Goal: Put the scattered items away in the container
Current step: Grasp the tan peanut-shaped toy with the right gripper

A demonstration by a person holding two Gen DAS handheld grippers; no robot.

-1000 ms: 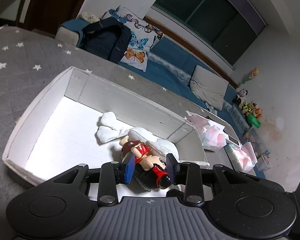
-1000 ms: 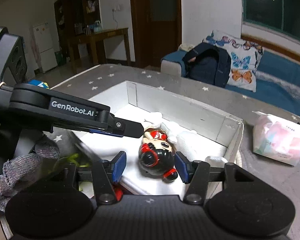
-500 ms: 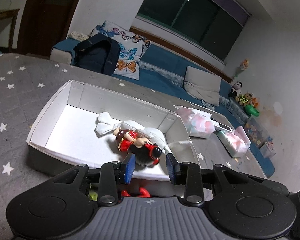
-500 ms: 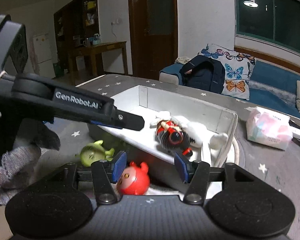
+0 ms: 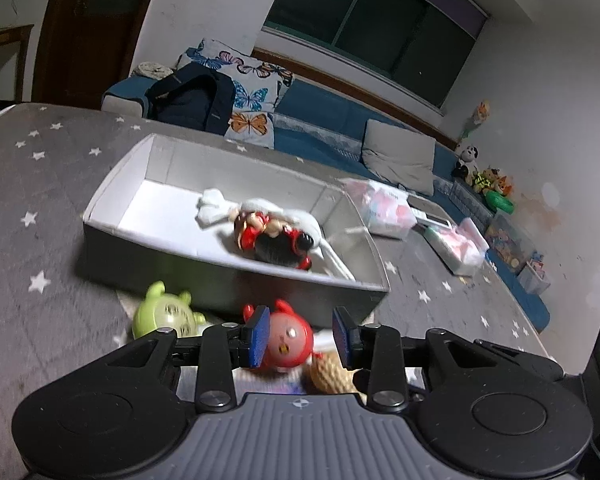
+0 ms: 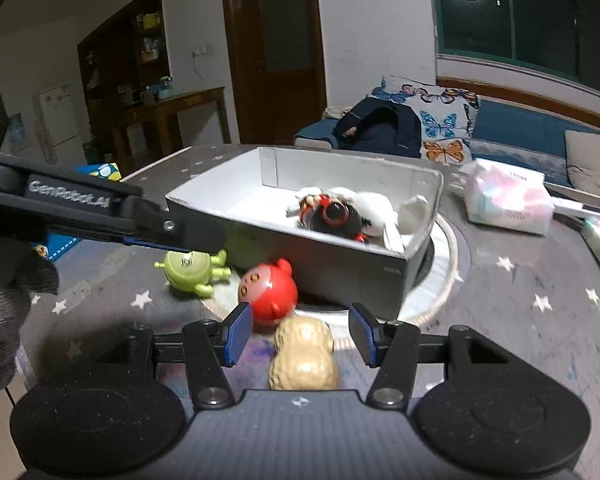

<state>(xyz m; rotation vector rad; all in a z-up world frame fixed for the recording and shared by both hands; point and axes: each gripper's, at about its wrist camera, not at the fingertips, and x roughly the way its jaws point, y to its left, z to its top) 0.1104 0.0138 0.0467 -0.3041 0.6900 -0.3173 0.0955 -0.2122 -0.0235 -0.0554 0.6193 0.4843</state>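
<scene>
While your two grippers hang over the near side of the star-printed grey cloth [image 5: 40,200], neither has hold of anything. Your left gripper [image 5: 302,336] has its blue pads parted, and the red round toy [image 5: 288,340] shows between them from that camera, with a gap on the right pad's side. Your right gripper [image 6: 300,334] also stands parted, framing the peanut-shaped toy [image 6: 304,356], which lies on the cloth touching neither pad. The red round toy sits just beside the peanut, at the foot of the white box [image 6: 420,248], and the green toy [image 6: 190,274] lies a little further left, also outside the box. Inside it (toward its right end) the red-and-black doll [image 6: 332,218] rests on a white plush [image 6: 376,204]. Two tissue packs [image 6: 508,202] lie well apart to the right.
</scene>
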